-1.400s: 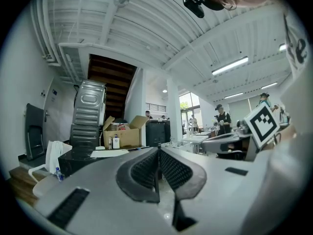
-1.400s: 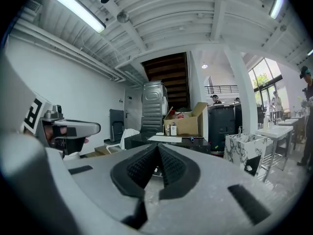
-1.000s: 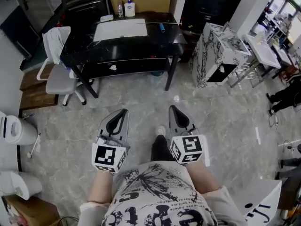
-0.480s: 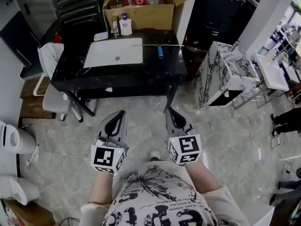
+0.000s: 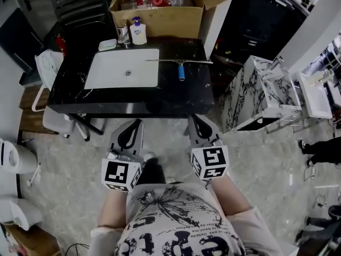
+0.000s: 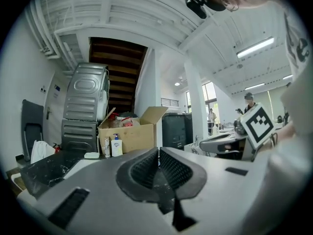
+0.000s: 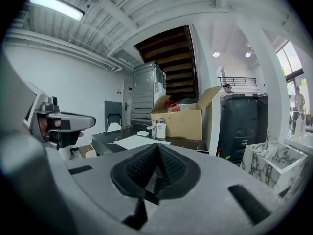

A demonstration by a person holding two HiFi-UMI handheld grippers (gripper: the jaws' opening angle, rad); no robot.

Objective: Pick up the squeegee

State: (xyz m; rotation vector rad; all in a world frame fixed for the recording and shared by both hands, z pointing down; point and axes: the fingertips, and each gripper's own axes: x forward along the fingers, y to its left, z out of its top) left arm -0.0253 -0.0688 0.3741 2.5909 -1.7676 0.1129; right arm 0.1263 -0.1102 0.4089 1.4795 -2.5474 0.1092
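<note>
The squeegee (image 5: 181,67) lies on the black table (image 5: 181,97), right of the white sink basin (image 5: 121,68). Its thin blade runs left to right and its blue handle points toward me. My left gripper (image 5: 138,122) and right gripper (image 5: 193,117) hover side by side over the floor, just short of the table's near edge. Both are shut with nothing between their fingers. In the left gripper view the left gripper (image 6: 158,150) shows its pads together. The right gripper (image 7: 157,146) looks the same in the right gripper view. The squeegee cannot be made out in either gripper view.
A cardboard box (image 5: 160,7) stands at the table's far edge, with a soap bottle (image 5: 138,31), a tap (image 5: 123,34) and a soap dish (image 5: 107,44) in front of it. A marble-patterned cabinet (image 5: 261,97) stands right of the table, a chair (image 5: 45,68) to its left.
The table, with the squeegee on it, has come closer and lower in the head view as I walked toward it. Both grippers stayed shut and side by side.
</note>
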